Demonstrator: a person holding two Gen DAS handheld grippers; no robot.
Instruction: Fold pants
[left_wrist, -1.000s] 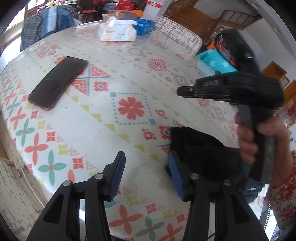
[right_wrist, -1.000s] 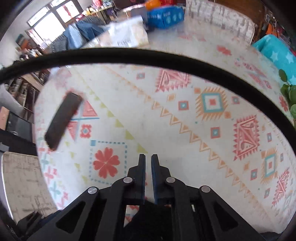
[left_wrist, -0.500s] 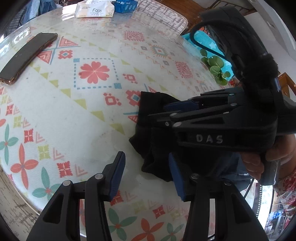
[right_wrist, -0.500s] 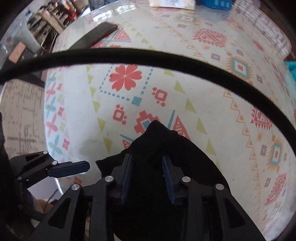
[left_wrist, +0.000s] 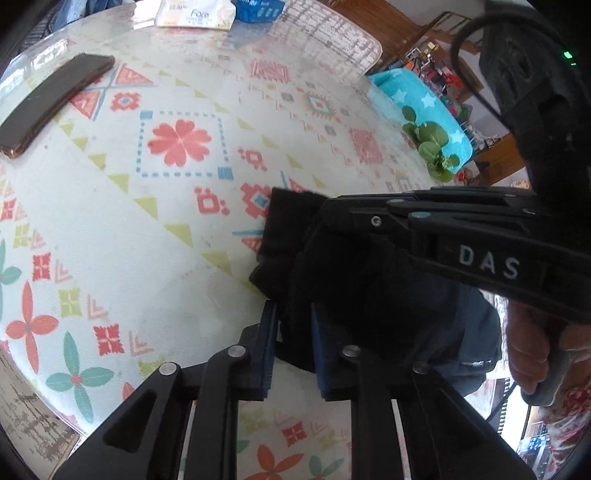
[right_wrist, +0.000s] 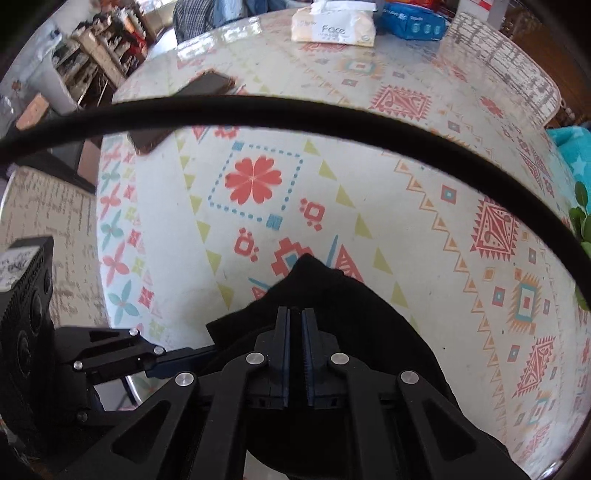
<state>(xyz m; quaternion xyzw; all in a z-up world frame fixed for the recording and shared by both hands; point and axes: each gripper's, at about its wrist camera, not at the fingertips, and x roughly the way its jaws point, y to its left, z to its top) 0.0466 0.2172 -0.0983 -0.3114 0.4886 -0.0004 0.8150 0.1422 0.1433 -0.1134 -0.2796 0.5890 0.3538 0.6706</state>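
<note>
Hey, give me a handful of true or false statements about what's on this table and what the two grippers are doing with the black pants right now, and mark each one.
1. The right gripper is shut on the black pants. True.
2. The left gripper has its fingers on either side of a fold of the pants. True.
3. The pants lie spread flat across the whole table. False: they sit bunched in a heap at the near edge.
4. A dark phone lies on the tablecloth, apart from the pants. True.
5. The tissue pack rests on top of the pants. False: it sits at the far side of the table.
</note>
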